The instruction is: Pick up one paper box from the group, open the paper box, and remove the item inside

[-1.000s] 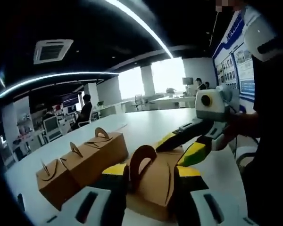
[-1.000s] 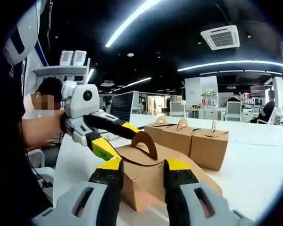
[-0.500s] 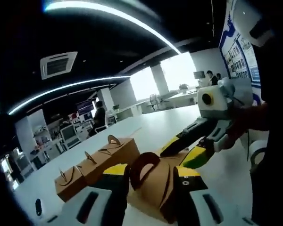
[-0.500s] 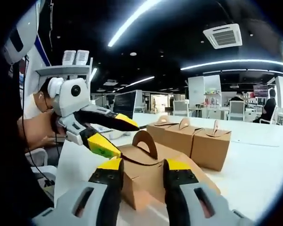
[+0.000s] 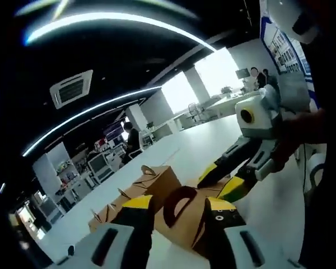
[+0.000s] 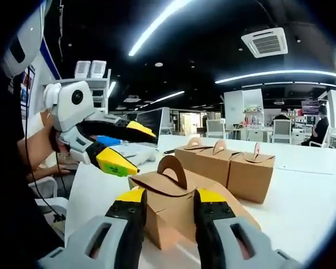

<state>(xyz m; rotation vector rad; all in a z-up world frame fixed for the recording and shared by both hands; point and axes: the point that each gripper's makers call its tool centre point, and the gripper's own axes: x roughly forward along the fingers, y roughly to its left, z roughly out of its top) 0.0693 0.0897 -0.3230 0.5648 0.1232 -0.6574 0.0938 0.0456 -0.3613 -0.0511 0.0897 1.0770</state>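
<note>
A brown paper box [image 6: 169,208] with an arched handle [image 6: 173,168] lies on the white table [image 6: 302,202], set between the jaws of my right gripper [image 6: 169,197], which is shut on its near end. My left gripper [image 6: 127,147] hangs open to the left of the handle, its yellow fingertips [image 6: 116,163] apart from the box. In the left gripper view the same box [image 5: 185,221] sits ahead of my left gripper [image 5: 178,204], and the right gripper [image 5: 224,180] holds its far end. The group of boxes [image 6: 227,162] stands in a row behind.
The row of boxes [image 5: 151,182] runs away to the left in the left gripper view. A person's hand [image 6: 36,151] holds the left gripper. The long white table [image 5: 196,148] stretches back into an office with desks, monitors and seated people.
My left gripper has drawn back up and to the left, away from the box handle, with its jaws spread. The left view has tilted. The box stays in my right gripper.
</note>
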